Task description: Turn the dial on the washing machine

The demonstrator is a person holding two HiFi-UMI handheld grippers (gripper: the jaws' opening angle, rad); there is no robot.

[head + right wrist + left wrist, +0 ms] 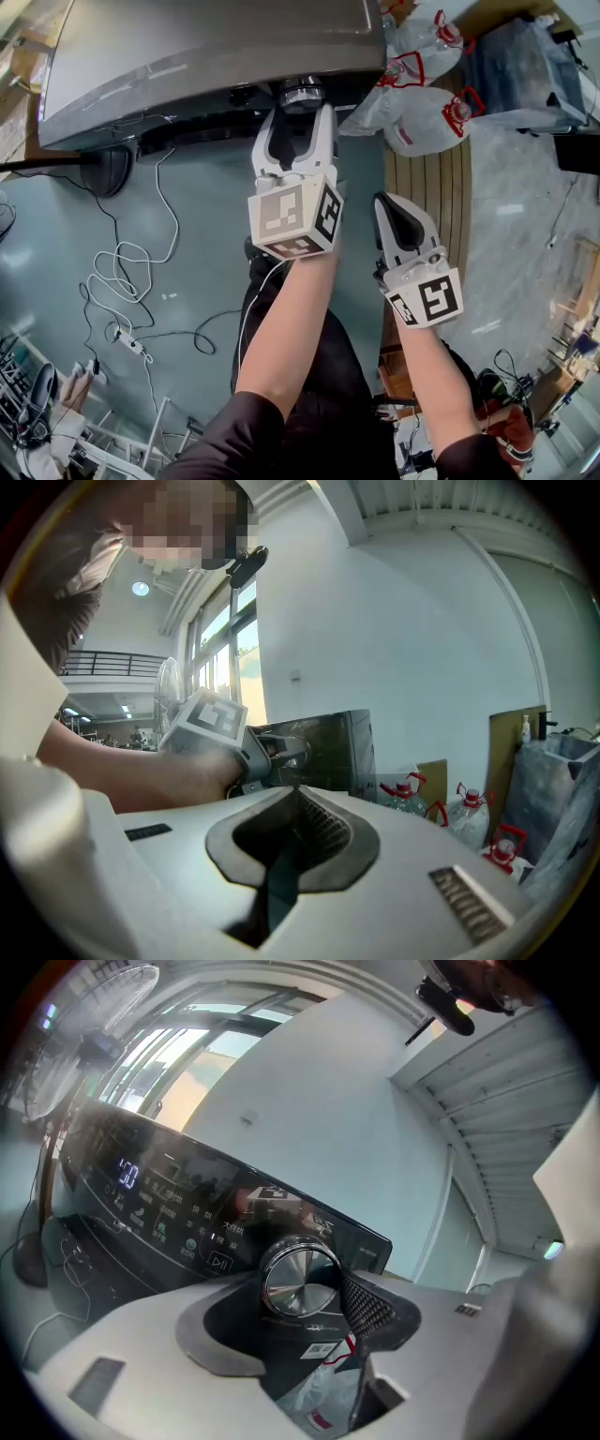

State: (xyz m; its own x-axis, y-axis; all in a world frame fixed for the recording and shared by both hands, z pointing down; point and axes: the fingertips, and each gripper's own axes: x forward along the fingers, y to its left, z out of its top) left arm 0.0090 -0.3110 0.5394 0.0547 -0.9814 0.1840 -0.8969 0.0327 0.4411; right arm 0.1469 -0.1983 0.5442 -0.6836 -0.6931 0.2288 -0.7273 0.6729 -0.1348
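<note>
So the dial [298, 1281] on the washing machine [187, 56] is gripped dead ahead in the jaws of the left tool [298, 122], axis lined up with it for a roll, while the right tool [398, 211] is held shut, empty, further back.

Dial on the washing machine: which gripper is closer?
Left. The left gripper grips the dial between its jaws; the right gripper hangs back, short of the washing machine, shut and empty.
</note>
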